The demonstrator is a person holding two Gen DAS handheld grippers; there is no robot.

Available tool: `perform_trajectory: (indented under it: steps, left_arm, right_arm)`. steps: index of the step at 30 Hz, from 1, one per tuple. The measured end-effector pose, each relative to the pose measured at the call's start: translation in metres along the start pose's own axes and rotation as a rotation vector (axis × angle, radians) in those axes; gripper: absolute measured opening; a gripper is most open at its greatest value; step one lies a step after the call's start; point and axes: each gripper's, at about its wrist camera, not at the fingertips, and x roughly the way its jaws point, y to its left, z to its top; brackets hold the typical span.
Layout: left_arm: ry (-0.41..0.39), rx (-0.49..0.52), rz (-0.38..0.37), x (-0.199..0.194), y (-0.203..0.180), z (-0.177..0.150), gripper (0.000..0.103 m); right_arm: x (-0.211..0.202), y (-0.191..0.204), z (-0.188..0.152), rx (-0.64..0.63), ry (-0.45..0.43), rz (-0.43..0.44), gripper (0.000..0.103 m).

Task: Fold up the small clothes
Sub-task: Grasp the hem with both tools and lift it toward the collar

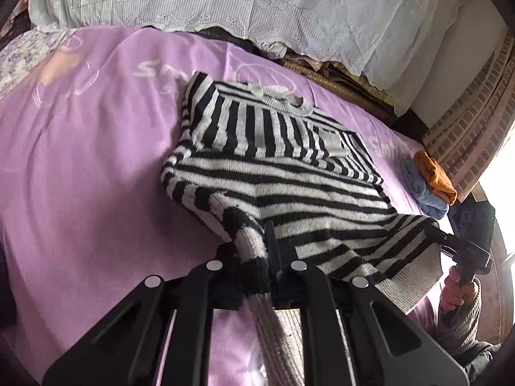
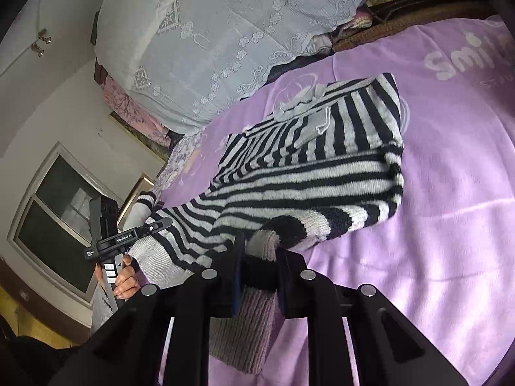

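The left gripper (image 1: 257,257) is clamped on the ribbed hem of the striped sweater (image 1: 289,160); the right gripper (image 2: 260,263) pinches the same fuzzy black-and-white knit at the other corner. The sweater lies partly folded on the purple blanket (image 1: 80,160), its lifted hem hiding what is beneath. Lace-covered bedding (image 1: 225,0) is cut off beyond, and small blue and orange clothes (image 1: 431,183) sit bunched at the blanket's right edge.

Left tool (image 1: 257,254) clamped on sweater (image 1: 273,167) hem, lifting it off the purple bed (image 1: 80,177). Right tool (image 1: 450,241) grips the other corner; blue and orange clothes (image 1: 428,183) piled just beyond.
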Motion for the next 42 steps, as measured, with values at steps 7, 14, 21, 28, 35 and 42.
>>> perform_trajectory:
  steps: [7, 14, 21, 28, 35, 42]
  left_arm:
    - [-0.06, 0.003, 0.011, -0.002, -0.007, 0.035, 0.009]
    - [-0.102, 0.004, 0.024, 0.004, -0.012, 0.064, 0.009]
    - [-0.136, -0.008, 0.056, 0.016, -0.01, 0.095, 0.009]
    - [-0.161, -0.028, 0.076, 0.034, -0.004, 0.126, 0.009]
    - [-0.168, -0.068, 0.104, 0.064, 0.008, 0.156, 0.009]
    - [-0.145, -0.119, 0.134, 0.105, 0.022, 0.176, 0.009]
  right_arm:
    - [0.003, 0.001, 0.03, -0.015, -0.025, -0.006, 0.017]
    - [0.013, -0.006, 0.068, 0.011, -0.053, 0.005, 0.017]
    - [0.026, -0.016, 0.102, 0.032, -0.086, 0.005, 0.017]
    - [0.044, -0.034, 0.135, 0.081, -0.119, 0.01, 0.017]
    - [0.068, -0.059, 0.166, 0.149, -0.145, 0.012, 0.017]
    - [0.101, -0.096, 0.18, 0.253, -0.15, -0.003, 0.017]
